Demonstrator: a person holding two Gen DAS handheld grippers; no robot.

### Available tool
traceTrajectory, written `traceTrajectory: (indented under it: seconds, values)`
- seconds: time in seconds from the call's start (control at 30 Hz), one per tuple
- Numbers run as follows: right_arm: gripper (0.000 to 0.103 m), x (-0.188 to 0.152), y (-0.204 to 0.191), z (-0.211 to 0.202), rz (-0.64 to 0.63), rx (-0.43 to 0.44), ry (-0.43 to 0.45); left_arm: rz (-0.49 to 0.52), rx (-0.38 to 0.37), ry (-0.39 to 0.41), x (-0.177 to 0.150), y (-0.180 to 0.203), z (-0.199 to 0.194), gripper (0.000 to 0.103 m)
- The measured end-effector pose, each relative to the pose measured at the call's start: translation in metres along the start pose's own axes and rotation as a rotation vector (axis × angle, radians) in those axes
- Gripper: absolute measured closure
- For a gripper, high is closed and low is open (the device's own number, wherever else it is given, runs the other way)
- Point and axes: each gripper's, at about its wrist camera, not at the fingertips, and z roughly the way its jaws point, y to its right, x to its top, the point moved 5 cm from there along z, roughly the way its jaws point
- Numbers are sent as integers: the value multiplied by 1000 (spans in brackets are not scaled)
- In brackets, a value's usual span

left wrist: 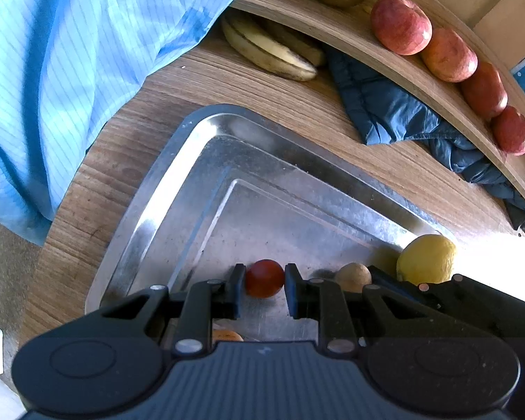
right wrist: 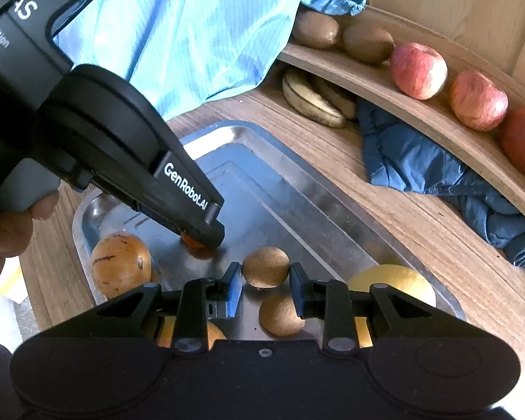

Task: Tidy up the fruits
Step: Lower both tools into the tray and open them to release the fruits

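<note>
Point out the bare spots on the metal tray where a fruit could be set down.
The metal tray is bare across its far half, from the rim nearest the bananas and blue jacket down to the small red fruit. The near end is crowded: lemon, brown fruits, both grippers.

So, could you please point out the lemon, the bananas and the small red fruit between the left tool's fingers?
lemon point(left wrist: 426, 259): left wrist view, middle of its yellow skin.
bananas point(right wrist: 311, 99): right wrist view, side of the front banana.
small red fruit point(left wrist: 264, 278): left wrist view, its centre.
</note>
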Motion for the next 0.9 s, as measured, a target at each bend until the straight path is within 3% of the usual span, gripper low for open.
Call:
traceTrajectory:
  seconds: [0.6,0.9]
  values:
    - [72,7,4,14,39,-25,-37,118,-25,-32,16,7,10,77]
    - [71,9,7,22,75,-43,-65,224,-49,-74,24,13,14,77]
